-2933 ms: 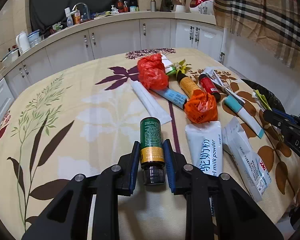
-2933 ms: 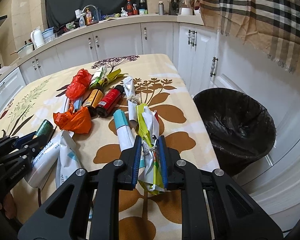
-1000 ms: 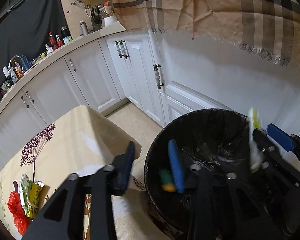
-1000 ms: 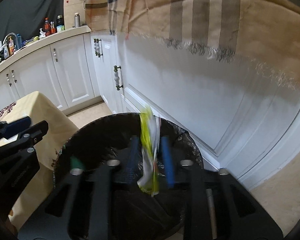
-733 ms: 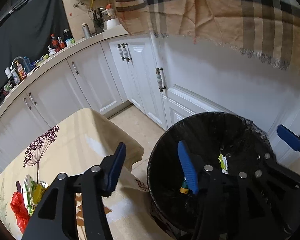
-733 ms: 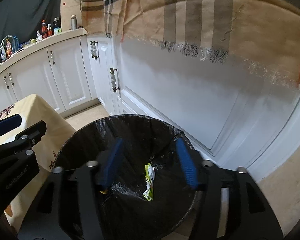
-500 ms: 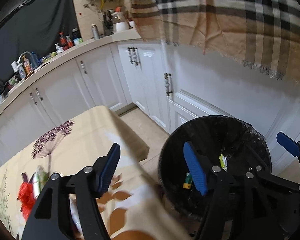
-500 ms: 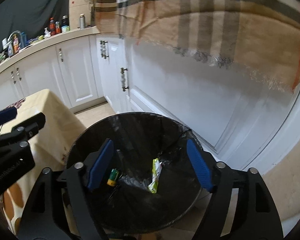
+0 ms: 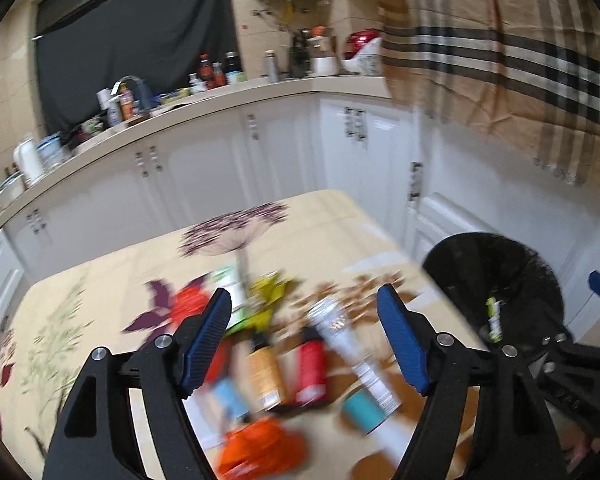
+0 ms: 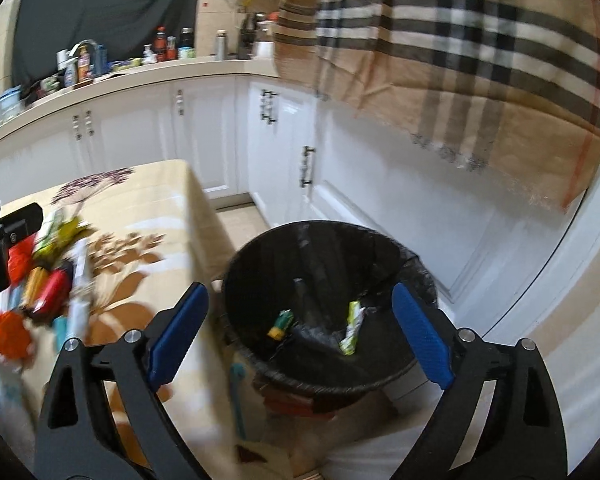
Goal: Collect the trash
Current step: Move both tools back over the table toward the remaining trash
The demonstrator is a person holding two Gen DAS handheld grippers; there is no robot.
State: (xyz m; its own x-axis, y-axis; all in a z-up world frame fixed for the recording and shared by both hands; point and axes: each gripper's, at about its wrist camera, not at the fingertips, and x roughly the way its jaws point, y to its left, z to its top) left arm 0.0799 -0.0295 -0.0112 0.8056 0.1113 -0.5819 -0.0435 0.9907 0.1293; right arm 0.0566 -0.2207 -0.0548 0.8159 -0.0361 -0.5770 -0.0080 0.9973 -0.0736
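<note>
While empty, right hand-held gripper overhangs bin.

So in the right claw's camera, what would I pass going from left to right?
Orange bag → red bottle → table edge → green-yellow bottle → yellow-green wrapper, both inside the black bin.

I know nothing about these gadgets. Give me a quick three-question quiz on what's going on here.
1. True or false: the left hand-held gripper is carrying a bottle.
2. Which items lie inside the black bin? A) green bottle and yellow-green wrapper B) red bottle C) nothing
3. Fill in: the red bottle lies on the ____.

Key: 1 false, both jaws open and empty; 2 A; 3 table.
</note>
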